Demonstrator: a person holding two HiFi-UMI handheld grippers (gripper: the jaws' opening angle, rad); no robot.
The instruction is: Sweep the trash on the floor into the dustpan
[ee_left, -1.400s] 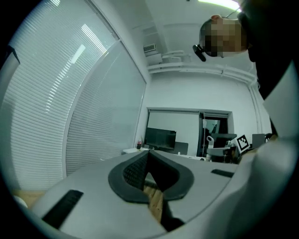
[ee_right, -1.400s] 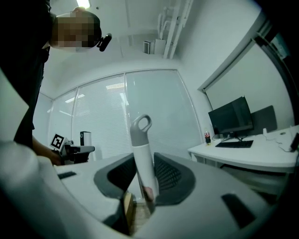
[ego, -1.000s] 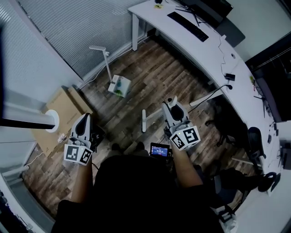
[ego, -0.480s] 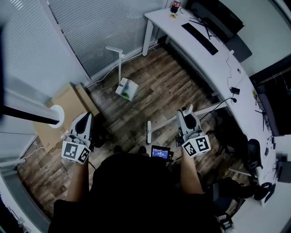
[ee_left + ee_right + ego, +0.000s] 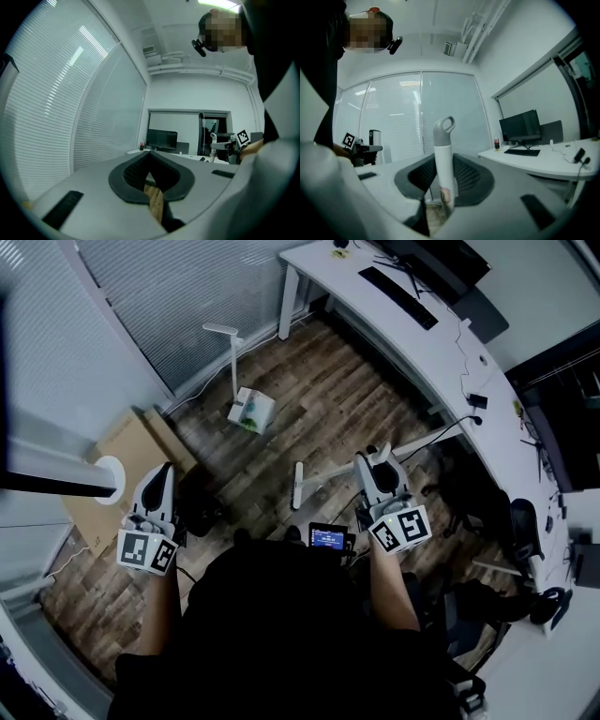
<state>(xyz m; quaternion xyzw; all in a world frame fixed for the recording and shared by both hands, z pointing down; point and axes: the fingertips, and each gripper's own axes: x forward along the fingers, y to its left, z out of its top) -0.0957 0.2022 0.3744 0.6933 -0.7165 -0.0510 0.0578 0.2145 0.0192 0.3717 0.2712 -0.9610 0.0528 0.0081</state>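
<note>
Right gripper (image 5: 374, 461) is clamped on the upright broom handle (image 5: 443, 154), just below its grey looped cap (image 5: 444, 129). Left gripper (image 5: 161, 482) is closed and empty. Handle: probably light, stiff, smooth; grip firmly against twisting. Dustpan (image 5: 250, 412) stands on the floor (image 5: 328, 399) by the blinds (image 5: 178, 296), well apart from the 2 grippers.

A dark wood-plank floor (image 5: 328, 409) is bounded by slatted window blinds (image 5: 178, 296). A long white bench (image 5: 441, 352) is set along one side; a monitor (image 5: 433, 257) and keyboard (image 5: 397, 296) are carried at its far end.
</note>
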